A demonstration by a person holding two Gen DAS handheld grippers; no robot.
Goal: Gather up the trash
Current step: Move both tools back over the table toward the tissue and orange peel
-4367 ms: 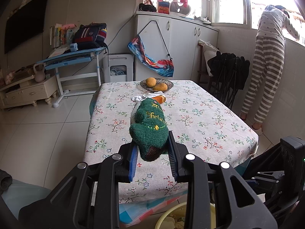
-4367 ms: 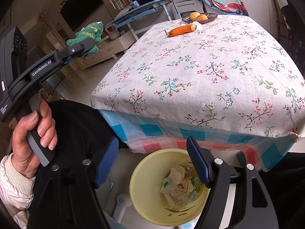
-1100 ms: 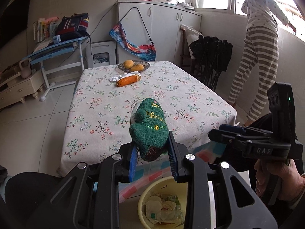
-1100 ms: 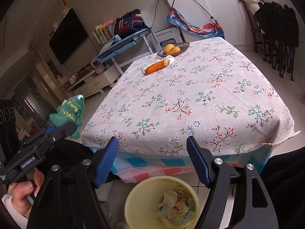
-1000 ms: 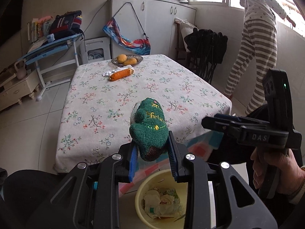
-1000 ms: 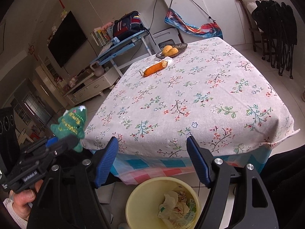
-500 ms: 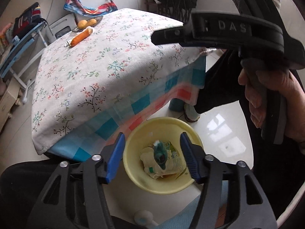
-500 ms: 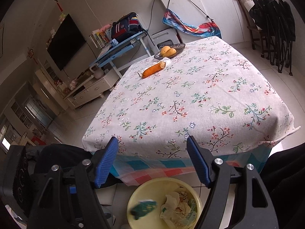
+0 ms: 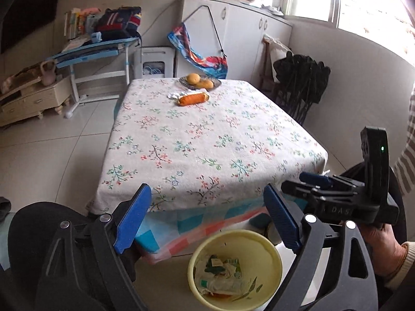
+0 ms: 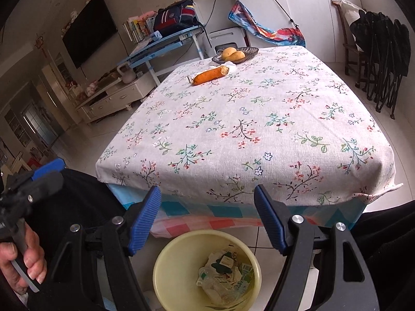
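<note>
Table (image 9: 212, 140): floral cloth over a chequered under-cloth, its near edge overhanging the floor in front of both grippers. On its far end, a dish of yellow fruit (image 9: 199, 80) and, just before it, an orange carrot-like piece (image 9: 193, 99) on a white wrapper (image 9: 174, 95), long axis running roughly across the table in the left wrist view, well apart from either gripper. Beyond the table: blue desk (image 9: 96, 51) with a backpack (image 9: 119, 23), white cabinets (image 9: 233, 33), folded black chairs (image 9: 301, 83) to the right. Yellow bin (image 10: 207, 272): on the floor below the table edge, holding crumpled white wrappers and a small dark green item (image 10: 220, 261) lying on top of the heap; which way that item points cannot be told. Left gripper (image 9: 207, 217): jaws have just been opening and stand wide apart with nothing between them, the bin below and slightly right of the gap. Right gripper (image 10: 206, 219): jaws parted, empty, directly over the bin, with the table edge showing between its fingers. A hand (image 10: 23, 264) holds the left gripper's handle at the left edge of the right wrist view.
</note>
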